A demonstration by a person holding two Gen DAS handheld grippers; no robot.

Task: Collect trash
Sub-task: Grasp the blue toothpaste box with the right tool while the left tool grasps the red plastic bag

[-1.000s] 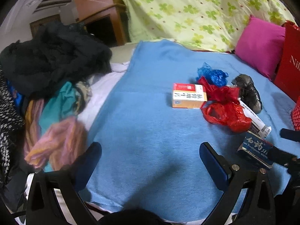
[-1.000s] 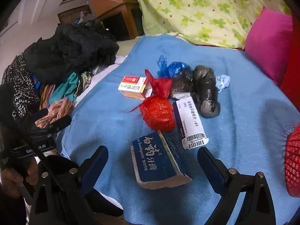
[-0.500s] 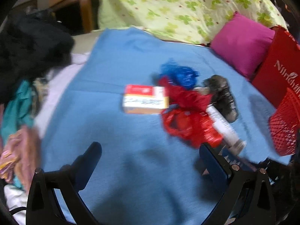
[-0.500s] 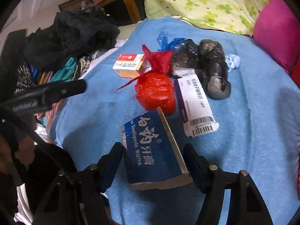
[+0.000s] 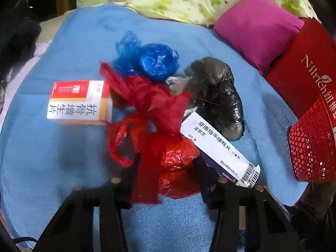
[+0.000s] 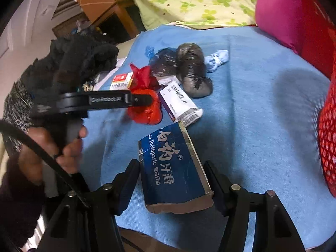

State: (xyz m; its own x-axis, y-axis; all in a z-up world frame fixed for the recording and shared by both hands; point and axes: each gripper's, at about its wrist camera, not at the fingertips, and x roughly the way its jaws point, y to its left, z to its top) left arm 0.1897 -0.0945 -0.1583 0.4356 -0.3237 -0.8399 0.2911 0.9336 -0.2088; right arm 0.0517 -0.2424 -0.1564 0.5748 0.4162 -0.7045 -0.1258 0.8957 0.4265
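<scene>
We take the knotted plastic bag [image 5: 176,161] as our mark, lying on the blanket [image 5: 63,151]. Left of it and farther back lies the squat medicine box [image 5: 78,103]; directly behind it, a crumpled bag [image 5: 151,59]. The long carton [image 5: 218,151] touches its right side, with the dark bundle [image 5: 220,92] behind that. Far right stand the mesh basket [image 5: 313,145] and cushion [image 5: 256,27]. The toothpaste box [image 6: 172,168] lies nearer us.

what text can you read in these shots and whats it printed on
"抗骨增生片": red and white medicine box.
"非洛地平缓释片", "10片": long white box; its small print and barcode digits are unreadable.
"Nilrich": red carton.
"Toothpaste", "牙膏": blue toothpaste box; the other lettering is too stylised or small to read.
Lettering on the left gripper's side: blurred.
</scene>
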